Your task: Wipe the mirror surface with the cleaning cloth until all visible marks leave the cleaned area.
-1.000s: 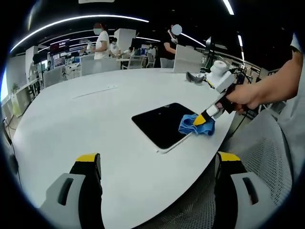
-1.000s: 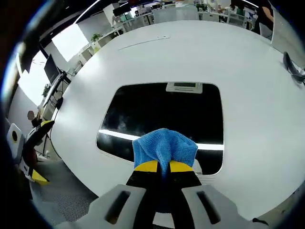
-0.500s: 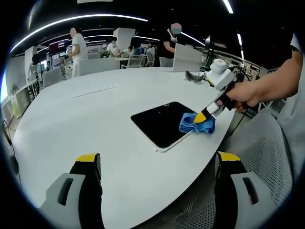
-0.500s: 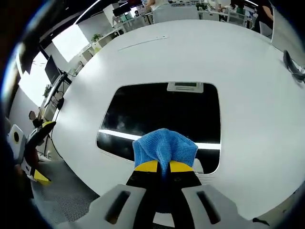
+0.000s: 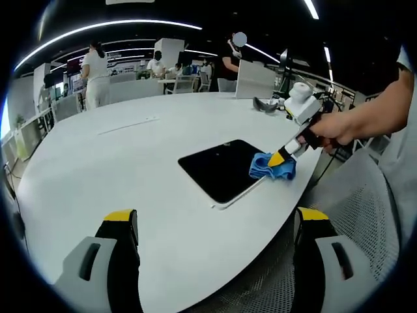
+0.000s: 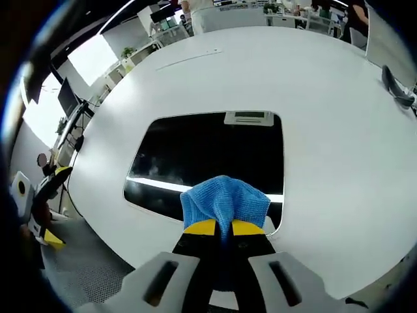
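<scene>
White table (image 6: 339, 163), mirror (image 6: 202, 153), right tongs (image 6: 225, 227) gripping cloth (image 6: 225, 201)

Left gripper view looks across the surface (image 5: 117, 169) from afar, right gripper view close above; both share the mirror (image 5: 218, 171) and cloth (image 6: 225, 201).

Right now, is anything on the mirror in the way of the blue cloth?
Nothing visible is. The right gripper holds the crumpled blue cleaning cloth at the near edge of the dark rectangular mirror, and the glass ahead of it lies bare on the round white table, with only faint smudges near the left side.
</scene>
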A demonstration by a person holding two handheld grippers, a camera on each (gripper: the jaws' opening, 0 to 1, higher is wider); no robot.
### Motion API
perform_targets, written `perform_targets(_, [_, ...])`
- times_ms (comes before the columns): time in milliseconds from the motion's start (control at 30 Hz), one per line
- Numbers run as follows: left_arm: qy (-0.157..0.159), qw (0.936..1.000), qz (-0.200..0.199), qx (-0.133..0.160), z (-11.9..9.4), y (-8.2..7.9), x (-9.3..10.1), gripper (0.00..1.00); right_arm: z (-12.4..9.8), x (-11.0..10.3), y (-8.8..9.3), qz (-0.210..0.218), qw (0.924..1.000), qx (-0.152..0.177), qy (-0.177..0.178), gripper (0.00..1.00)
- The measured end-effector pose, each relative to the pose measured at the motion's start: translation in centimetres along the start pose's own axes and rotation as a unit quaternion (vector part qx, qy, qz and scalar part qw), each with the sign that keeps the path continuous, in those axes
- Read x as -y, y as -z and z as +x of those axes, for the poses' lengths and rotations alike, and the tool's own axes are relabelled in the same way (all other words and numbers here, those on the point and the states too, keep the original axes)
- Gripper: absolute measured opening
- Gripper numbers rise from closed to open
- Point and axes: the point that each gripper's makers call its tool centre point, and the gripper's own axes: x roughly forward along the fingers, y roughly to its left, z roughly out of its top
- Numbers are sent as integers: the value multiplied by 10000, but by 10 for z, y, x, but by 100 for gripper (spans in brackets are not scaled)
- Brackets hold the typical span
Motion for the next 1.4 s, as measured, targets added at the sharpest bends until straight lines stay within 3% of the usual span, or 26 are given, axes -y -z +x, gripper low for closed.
perform_targets(533, [21,10000,3,-1,0,0,1,99,-5,17,1,88,9999,13,114,1])
perform_targets(1400, [16,10000,2,-21,0,1,0,99,-3,17,-3,114,9999,33,120,1])
